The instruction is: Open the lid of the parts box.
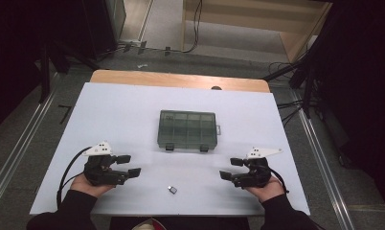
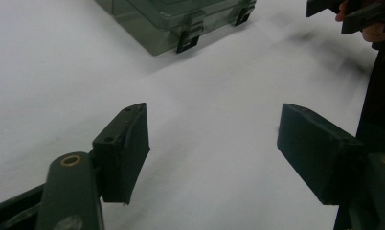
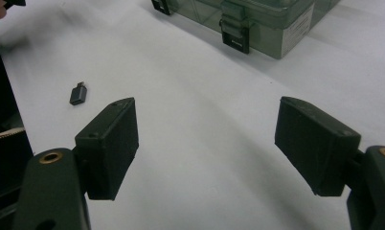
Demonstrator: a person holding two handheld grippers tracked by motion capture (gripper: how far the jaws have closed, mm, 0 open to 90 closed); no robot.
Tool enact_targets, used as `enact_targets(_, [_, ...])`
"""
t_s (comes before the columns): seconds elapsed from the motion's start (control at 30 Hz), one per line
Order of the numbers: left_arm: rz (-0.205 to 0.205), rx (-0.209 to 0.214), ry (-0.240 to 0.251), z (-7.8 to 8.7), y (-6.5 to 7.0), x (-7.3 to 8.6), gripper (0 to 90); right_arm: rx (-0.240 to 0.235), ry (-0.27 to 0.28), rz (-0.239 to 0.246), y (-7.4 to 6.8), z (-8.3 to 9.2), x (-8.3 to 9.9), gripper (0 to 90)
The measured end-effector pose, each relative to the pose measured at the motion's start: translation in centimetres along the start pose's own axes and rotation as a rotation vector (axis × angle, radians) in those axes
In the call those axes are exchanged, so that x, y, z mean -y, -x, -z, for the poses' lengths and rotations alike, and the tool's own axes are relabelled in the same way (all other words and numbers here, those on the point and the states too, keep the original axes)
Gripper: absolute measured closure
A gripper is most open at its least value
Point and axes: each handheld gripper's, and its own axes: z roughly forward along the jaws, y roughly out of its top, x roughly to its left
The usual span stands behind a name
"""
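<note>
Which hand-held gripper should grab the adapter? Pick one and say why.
Probably right. The adapter lies just beside the right hand-held gripper, whose open jaws hold nothing. The left hand-held gripper is open too, at a similar distance in the high view, but aims toward the box.

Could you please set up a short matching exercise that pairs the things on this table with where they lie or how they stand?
Things:
1. compartment box
2. small dark adapter
3. left gripper
4. right gripper

Places or states:
A. lies alone on the white sheet near the front edge, between the two hands
B. open and empty, at the left of the high view
C. lid shut, at the middle of the table, latches toward the person
D. open and empty, at the right of the high view

Pairs: 1-C, 2-A, 3-B, 4-D
</note>
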Motion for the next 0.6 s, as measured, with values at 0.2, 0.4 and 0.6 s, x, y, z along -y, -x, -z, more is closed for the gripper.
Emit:
enact_targets(0.2, [0.02, 0.005, -0.001, -0.03, -0.54, 0.0, 25.8, -0.011, 0.009, -0.014, 0.09, -0.12, -0.26, 20.7])
enact_targets(0.4, [0.027, 0.012, -0.006, -0.4, -0.96, -0.27, 25.8, -0.007, 0.013, -0.031, 0.25, -0.18, -0.28, 20.5])
enact_targets(0.6, [0.024, 0.057, 0.009, -0.58, -0.28, -0.47, 23.5, 0.003, 0.023, -0.035, 0.49, 0.02, -0.22, 20.5])
